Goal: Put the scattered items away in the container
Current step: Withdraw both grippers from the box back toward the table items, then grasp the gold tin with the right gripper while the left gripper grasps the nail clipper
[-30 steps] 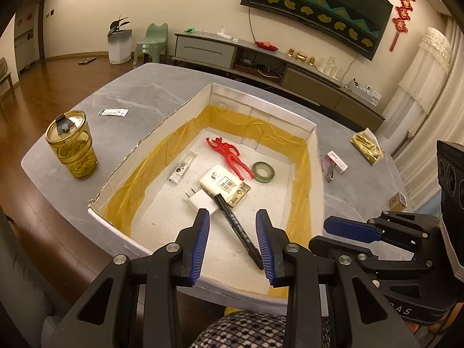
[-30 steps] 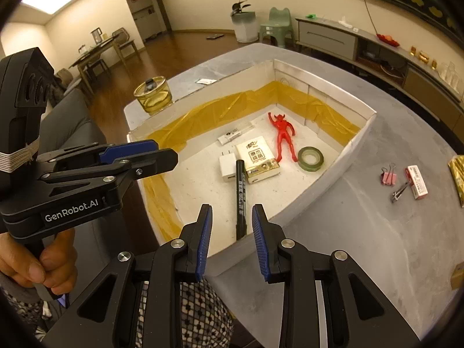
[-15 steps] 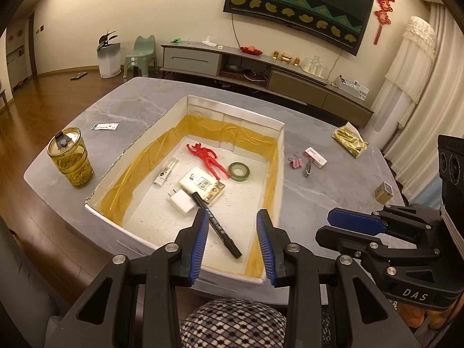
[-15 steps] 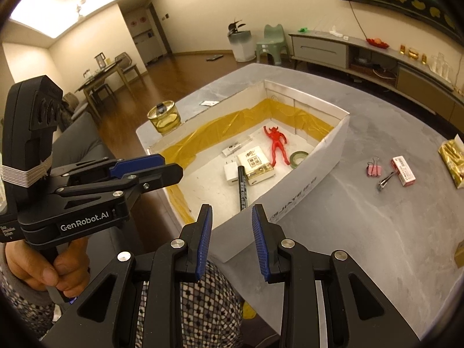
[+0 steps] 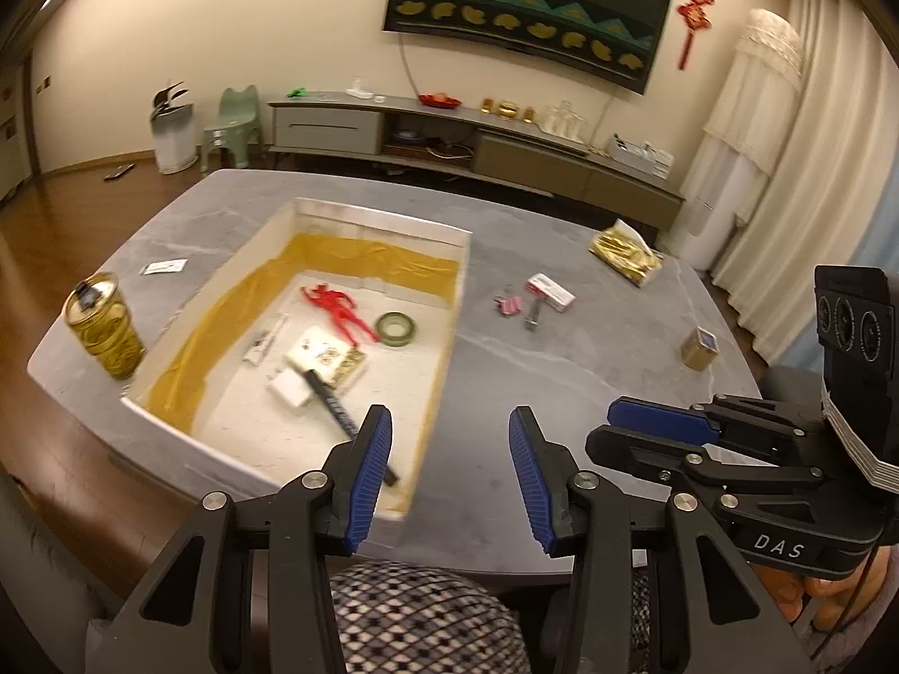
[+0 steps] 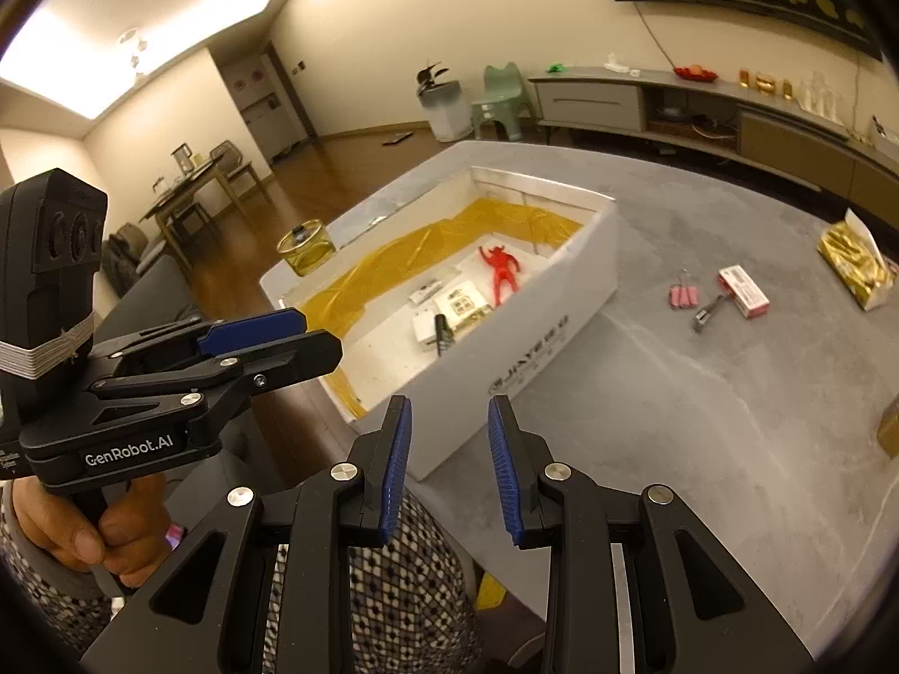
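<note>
A white box lined with yellow film sits on the grey table. Inside lie a red figure, a green tape roll, a black marker, a white charger and a card pack. Out on the table are pink binder clips, a nail clipper, a small red-white box, a gold packet and a small gold box. My left gripper and right gripper are both open, empty, near the table's front edge.
A yellow glass jar stands left of the box, with a small paper slip behind it. A person's patterned clothing is below the grippers. A hand holds the left gripper's handle.
Both grippers have pulled back and up from the box and swung right; the view now takes in the loose items on the table. The marker stays in the box.
</note>
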`<state>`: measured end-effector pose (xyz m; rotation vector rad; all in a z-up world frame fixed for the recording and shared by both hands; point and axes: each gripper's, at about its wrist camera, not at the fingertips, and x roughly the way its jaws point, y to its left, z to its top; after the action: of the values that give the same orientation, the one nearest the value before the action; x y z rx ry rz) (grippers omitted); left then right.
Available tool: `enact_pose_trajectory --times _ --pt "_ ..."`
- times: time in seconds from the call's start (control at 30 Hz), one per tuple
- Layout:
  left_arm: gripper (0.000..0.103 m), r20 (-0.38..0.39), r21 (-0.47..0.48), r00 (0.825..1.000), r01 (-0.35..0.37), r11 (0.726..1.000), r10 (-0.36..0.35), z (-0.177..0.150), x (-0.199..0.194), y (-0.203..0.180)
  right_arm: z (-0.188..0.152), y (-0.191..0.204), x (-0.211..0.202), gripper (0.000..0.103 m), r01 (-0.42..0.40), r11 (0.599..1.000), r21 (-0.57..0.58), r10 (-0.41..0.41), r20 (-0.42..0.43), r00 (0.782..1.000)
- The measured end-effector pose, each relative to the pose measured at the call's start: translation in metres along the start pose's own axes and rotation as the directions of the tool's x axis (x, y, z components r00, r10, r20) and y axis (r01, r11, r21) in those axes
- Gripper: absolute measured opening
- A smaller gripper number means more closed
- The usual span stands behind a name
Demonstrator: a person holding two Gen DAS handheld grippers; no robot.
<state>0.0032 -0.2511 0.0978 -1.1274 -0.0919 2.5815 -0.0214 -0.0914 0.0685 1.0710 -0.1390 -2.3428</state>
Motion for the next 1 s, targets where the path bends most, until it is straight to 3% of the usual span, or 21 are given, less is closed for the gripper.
enact_pose_trajectory --times 0.4,0.9,1.0 --pt "0.045 -0.048 0.085 0.997 0.067 0.994 -0.063 0.006 0.034 -0.062 -0.035 -0.069 -0.041 0.031 0.055 0.985 0.161 -0.064 0.053 0.996" --pt "0.045 -0.113 0.148 0.989 0.11 0.983 -0.093 0.028 0.108 -0.114 -0.05 -0.143 -0.048 0.031 0.143 0.946 0.29 -0.167 0.059 0.984" --pt "0.052 -0.117 0.157 0.988 0.114 0.981 -0.096 0.035 0.128 -0.122 -0.053 -0.166 -0.051 0.032 0.169 0.93 0.328 -0.199 0.059 0.978"
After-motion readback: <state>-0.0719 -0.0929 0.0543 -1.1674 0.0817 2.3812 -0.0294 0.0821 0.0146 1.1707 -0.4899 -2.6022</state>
